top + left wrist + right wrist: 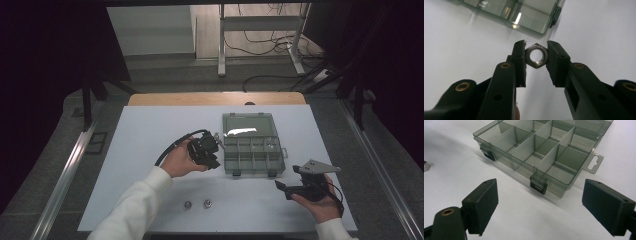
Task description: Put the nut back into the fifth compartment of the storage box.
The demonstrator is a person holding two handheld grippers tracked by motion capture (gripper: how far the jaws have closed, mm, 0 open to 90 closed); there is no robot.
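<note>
**Ana:** Between the jaws of the left hand-held gripper, a steel hex nut is sitting pinched flat-to-flat, its bore facing the camera. That hand-held gripper is clenching on it and nothing else.

**Ben:** And the organizer box? In the high view it is lying open, lid back, immediately at three o'clock from the left hand-held gripper, almost touching its near-left wall.

**Ana:** Right, so the nut is needing a short carry toward three o'clock, over that wall and into a compartment. In the left gripper view a corner of the box is showing at twelve o'clock, just beyond the nut.

**Ben:** The right hand-held gripper is resting at five o'clock from the box, jaws standing wide apart with nothing between them.

**Ana:** Two more nuts are waiting on the bench at six o'clock from the left hand, nearer to it than to the right.

**Ben:** So I'm judging the left is doing the dropping.
</note>
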